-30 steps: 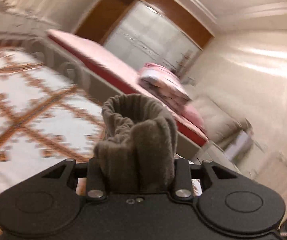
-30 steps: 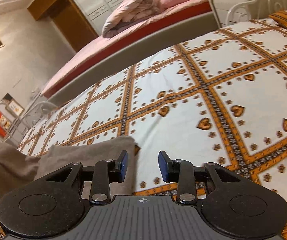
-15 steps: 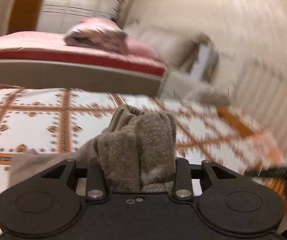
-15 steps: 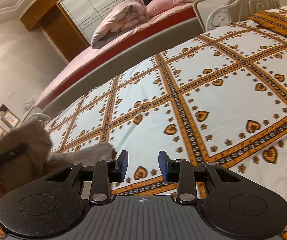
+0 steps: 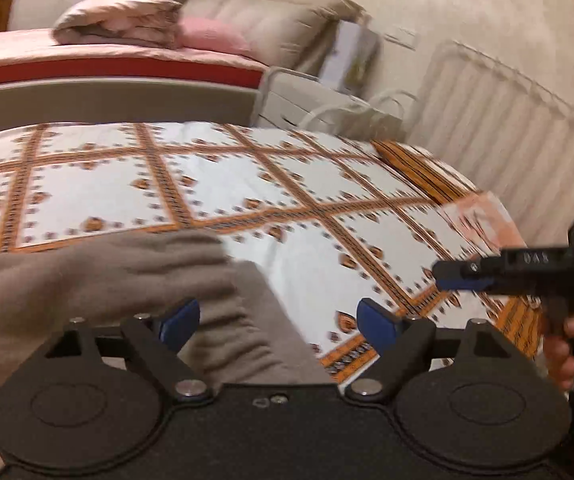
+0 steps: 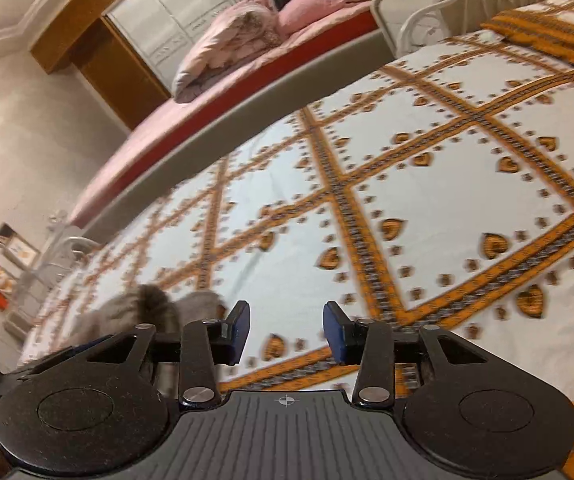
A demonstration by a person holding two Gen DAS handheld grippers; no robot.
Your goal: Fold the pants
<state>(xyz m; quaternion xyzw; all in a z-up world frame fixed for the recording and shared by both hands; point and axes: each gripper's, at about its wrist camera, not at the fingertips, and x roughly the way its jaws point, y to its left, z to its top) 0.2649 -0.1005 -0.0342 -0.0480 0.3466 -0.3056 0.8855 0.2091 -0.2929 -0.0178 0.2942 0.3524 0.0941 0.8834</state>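
Since the earlier frame the left hand-held gripper (image 5: 278, 322) has let go of the pants (image 5: 99, 272); its jaws now stand wide apart. The pants are grey-brown, soft and fuzzy, folded into thick layers, lying on the bed (image 5: 247, 184) with its white and orange heart-pattern cover, just under the left finger. The right hand-held gripper (image 6: 286, 330) is also released, holding nothing, beside the pants (image 6: 143, 312).

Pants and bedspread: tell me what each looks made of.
Pants: soft, matte grey-brown knit or fleece, judging by the fuzzy nap and gathered, elastic-looking edge. Bedspread: thin, smooth woven fabric, probably printed cotton; flat orange heart pattern and faint creases.
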